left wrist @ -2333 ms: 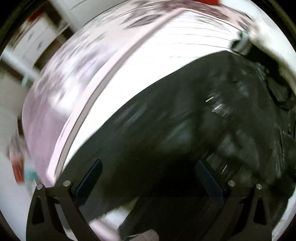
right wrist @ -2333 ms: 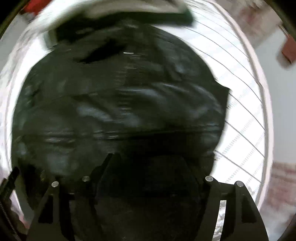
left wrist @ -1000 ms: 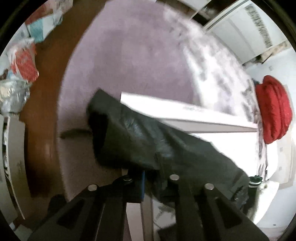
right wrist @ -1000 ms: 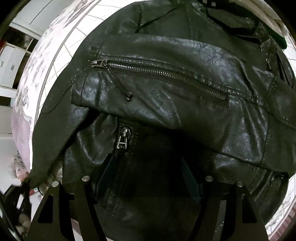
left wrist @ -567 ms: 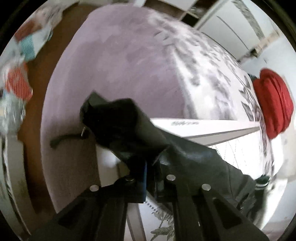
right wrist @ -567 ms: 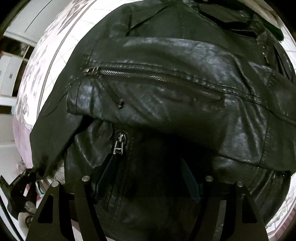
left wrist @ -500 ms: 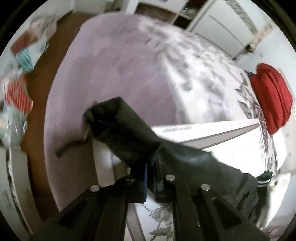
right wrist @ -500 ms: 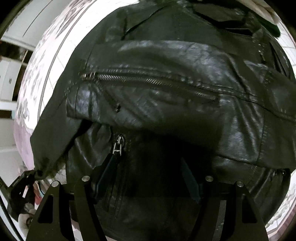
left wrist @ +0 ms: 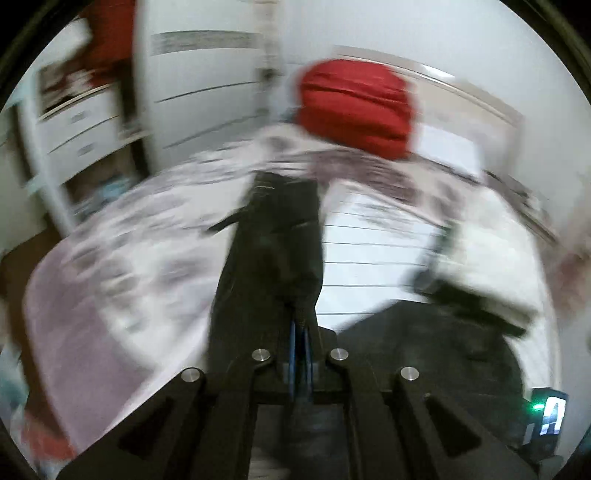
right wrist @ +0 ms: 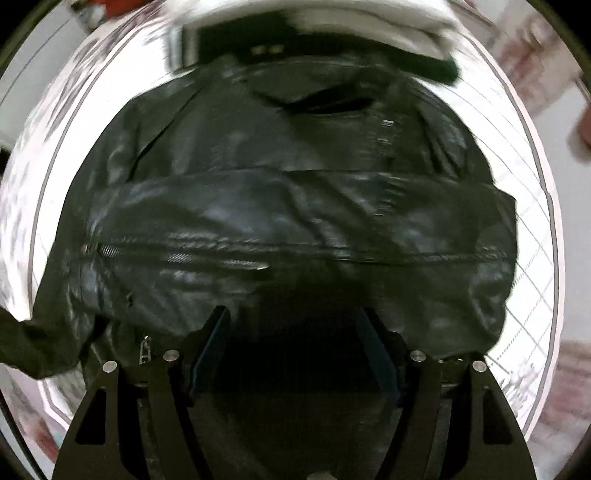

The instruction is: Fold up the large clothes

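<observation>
Left wrist view: left gripper (left wrist: pixel 302 334) clamped on a strip of the black leather jacket (left wrist: pixel 273 258), which rises toward 12 o'clock; a red cushion (left wrist: pixel 354 110) sits at 1 o'clock. Right wrist view: right gripper (right wrist: pixel 293 354) with jaws spread apart, poised over the jacket (right wrist: pixel 295 206) lying on the white lined sheet (right wrist: pixel 528 295); folded white clothing (right wrist: pixel 332 22) at 12 o'clock.

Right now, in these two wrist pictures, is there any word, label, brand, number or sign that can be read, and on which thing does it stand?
None can be read; both views are blurred.
Small lit screen at the lower right of the left wrist view: pale marks and a green light, too blurred to read.
Grey band on the white cabinet door: a pattern or print, illegible.
Black leather jacket: zippers only, no label showing.
</observation>
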`<action>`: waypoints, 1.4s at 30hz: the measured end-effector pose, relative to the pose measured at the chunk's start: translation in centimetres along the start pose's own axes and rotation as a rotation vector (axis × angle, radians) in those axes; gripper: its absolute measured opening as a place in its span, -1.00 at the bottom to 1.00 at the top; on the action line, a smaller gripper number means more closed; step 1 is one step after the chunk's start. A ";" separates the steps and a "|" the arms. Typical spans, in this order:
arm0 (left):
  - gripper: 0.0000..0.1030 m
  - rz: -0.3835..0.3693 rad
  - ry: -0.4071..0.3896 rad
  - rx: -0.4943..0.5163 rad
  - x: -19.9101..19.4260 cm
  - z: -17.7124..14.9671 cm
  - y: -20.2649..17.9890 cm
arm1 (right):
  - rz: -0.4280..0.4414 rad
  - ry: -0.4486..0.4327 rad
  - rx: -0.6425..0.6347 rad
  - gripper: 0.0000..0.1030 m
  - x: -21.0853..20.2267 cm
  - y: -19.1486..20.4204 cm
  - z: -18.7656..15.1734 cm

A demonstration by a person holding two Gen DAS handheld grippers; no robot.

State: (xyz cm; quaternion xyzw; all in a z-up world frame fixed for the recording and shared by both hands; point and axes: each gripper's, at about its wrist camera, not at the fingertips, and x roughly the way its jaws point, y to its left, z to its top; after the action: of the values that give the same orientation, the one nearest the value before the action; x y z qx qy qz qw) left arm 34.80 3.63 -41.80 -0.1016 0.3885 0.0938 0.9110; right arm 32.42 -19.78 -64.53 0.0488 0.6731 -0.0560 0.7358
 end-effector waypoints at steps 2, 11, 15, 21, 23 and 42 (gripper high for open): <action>-0.98 -0.118 0.027 0.072 1.2 -0.1 -5.5 | 0.004 -0.003 0.046 0.41 -0.7 -2.8 0.0; -0.98 -0.453 0.304 0.418 6.1 -10.5 -27.3 | -0.059 0.040 0.240 0.41 -0.2 -15.5 -2.6; -0.92 -0.431 0.367 0.520 6.6 -13.7 -29.9 | -0.038 0.075 0.297 0.42 0.2 -19.8 -4.3; -0.61 -0.481 0.432 0.489 5.7 -12.4 -28.9 | 0.084 0.148 0.371 0.42 0.1 -24.5 -7.4; 0.04 -0.515 0.450 0.396 4.6 -11.0 -26.8 | 0.120 0.161 0.398 0.42 -0.5 -25.7 -8.2; 0.85 0.092 0.326 0.109 8.8 -8.5 -8.1 | 0.138 -0.012 0.358 0.42 -1.1 -23.3 2.7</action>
State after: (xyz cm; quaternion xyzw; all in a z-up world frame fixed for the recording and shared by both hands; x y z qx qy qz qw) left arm 37.00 -5.57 -53.02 -0.0482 0.5398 0.0965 0.8349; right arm 31.53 -43.23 -63.09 0.2247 0.6429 -0.1244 0.7216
